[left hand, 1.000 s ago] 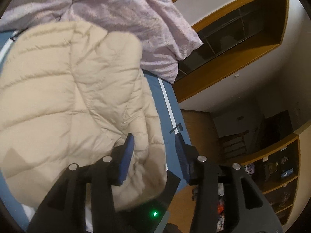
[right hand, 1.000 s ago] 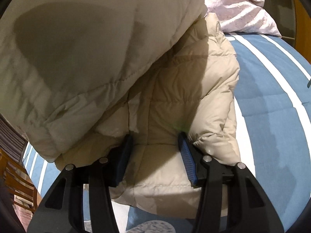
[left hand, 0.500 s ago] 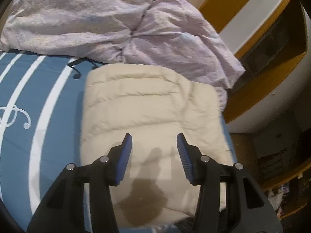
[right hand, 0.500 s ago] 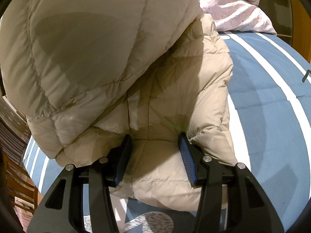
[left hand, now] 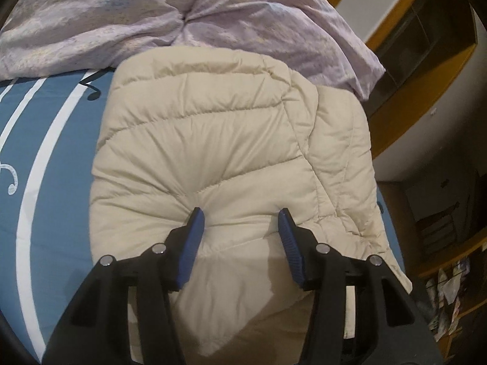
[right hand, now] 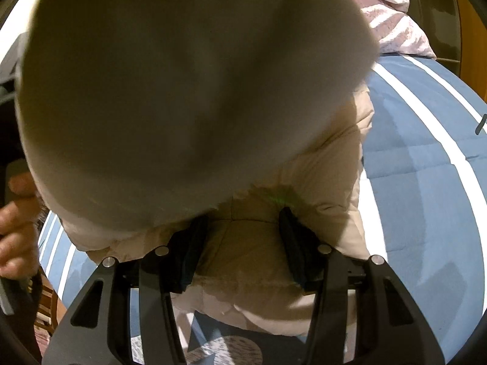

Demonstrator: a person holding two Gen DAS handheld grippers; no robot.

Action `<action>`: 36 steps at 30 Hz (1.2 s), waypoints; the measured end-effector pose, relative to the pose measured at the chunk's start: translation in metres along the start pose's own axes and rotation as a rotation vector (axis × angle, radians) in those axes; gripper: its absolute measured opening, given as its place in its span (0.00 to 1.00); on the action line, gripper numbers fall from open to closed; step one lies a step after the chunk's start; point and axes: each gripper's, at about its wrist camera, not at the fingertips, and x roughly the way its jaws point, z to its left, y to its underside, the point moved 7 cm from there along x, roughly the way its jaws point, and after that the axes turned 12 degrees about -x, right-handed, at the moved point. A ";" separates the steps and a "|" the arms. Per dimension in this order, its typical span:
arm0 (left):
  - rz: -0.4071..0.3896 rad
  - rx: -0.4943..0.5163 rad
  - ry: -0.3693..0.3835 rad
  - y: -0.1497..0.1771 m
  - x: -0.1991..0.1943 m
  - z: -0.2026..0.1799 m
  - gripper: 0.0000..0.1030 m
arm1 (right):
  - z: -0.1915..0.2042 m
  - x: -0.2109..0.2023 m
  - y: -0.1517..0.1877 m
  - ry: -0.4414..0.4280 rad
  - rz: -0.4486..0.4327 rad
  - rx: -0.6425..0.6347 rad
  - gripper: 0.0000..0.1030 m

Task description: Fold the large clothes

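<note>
Lying folded on the blue bedsheet with white stripes (left hand: 57, 164), the cream quilted puffer jacket (left hand: 231, 152) filled the middle of the left wrist view, its far edge touching a crumpled lilac duvet (left hand: 188, 15) heaped at the head of the bed. The left gripper (left hand: 240, 223) pointed down at the jacket with its blue-padded fingers (left hand: 194, 231) standing apart; its jaws were opening, the tips dented the padding and a ridge of fabric lay between them, but the pads did not pinch it. A wooden shelf unit (left hand: 426, 48) showed beyond the bed on the right of that view.

In the right wrist view, a blurred, shadowed bulge of the same jacket (right hand: 194, 85) hung close over the lens and hid most of the scene. Below it, the right gripper (right hand: 243, 228) had a lower layer of the jacket between its dark pads (right hand: 292, 237); whether they pressed on the fabric could not be told. The striped sheet (right hand: 426, 182) ran off to the right, and a person's hand (right hand: 15, 222) appeared at the left edge of that view.
</note>
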 end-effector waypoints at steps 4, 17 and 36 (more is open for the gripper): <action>0.000 0.030 -0.011 0.008 0.008 -0.004 0.51 | -0.015 -0.021 0.000 0.033 -0.011 0.011 0.50; -0.024 0.110 -0.051 0.018 0.019 -0.012 0.57 | -0.065 -0.084 -0.054 0.254 -0.141 0.059 0.42; -0.023 0.177 -0.014 0.030 0.025 -0.015 0.59 | -0.028 -0.016 -0.096 0.201 -0.099 0.011 0.32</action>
